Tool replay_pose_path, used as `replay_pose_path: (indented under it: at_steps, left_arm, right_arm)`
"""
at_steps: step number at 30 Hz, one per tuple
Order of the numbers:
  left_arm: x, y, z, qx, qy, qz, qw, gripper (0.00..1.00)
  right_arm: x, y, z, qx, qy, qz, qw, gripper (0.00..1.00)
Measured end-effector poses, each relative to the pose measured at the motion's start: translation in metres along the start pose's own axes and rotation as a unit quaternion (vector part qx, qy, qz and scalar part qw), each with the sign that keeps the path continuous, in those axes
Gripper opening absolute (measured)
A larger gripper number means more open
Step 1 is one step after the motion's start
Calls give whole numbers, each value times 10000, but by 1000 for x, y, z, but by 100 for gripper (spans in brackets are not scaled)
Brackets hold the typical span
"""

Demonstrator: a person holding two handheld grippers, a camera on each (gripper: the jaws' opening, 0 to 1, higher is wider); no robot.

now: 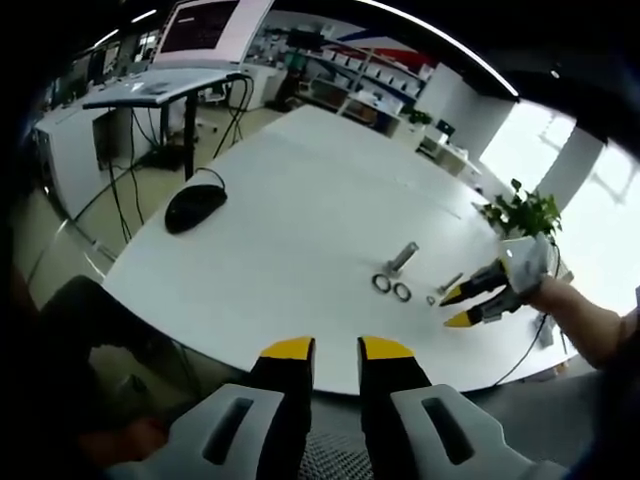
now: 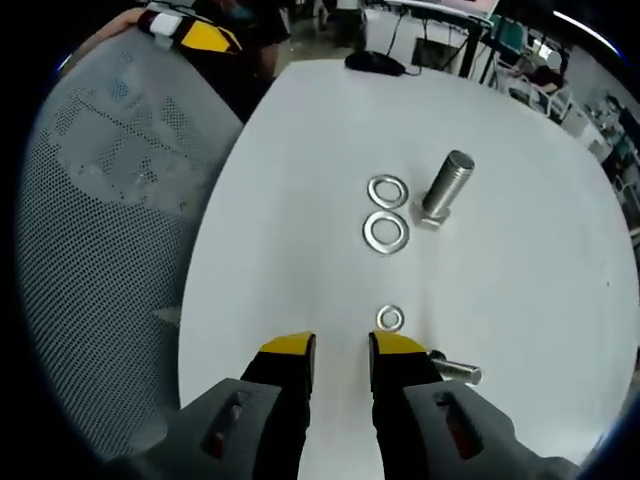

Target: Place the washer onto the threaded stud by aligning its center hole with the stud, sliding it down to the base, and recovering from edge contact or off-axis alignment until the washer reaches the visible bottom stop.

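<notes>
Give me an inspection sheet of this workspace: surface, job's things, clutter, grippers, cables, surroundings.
Surface: white table, large and mostly bare.
Job's things: large threaded stud standing on its head, tilted in the right gripper view; two large washers flat beside it, close together, neither on the stud; small washer nearer the right gripper; small bolt lying beside the right gripper's jaw.
Clutter: black mouse near the table's far edge.
Grippers: left gripper open, holding nothing, back at the table edge; right gripper open, empty, just short of the small washer.
Cables: mouse lead, plus cables hanging under the desk.
Surroundings: mesh chair, monitor, potted plant, shelving.
</notes>
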State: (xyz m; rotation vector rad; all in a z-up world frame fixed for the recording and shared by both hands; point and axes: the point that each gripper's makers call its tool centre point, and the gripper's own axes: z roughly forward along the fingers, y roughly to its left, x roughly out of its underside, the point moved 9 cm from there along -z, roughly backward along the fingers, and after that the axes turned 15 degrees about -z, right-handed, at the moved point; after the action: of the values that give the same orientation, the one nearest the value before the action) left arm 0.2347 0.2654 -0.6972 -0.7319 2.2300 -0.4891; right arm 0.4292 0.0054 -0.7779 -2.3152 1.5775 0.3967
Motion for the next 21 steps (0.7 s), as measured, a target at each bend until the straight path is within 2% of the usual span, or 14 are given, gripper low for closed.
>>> replay_pose_path:
  at_steps: [21]
  left_arm:
    - [0,0,0,-3,27,19,10000,15]
  right_arm:
    - [1,-3,6,-15,102,28,9999,23]
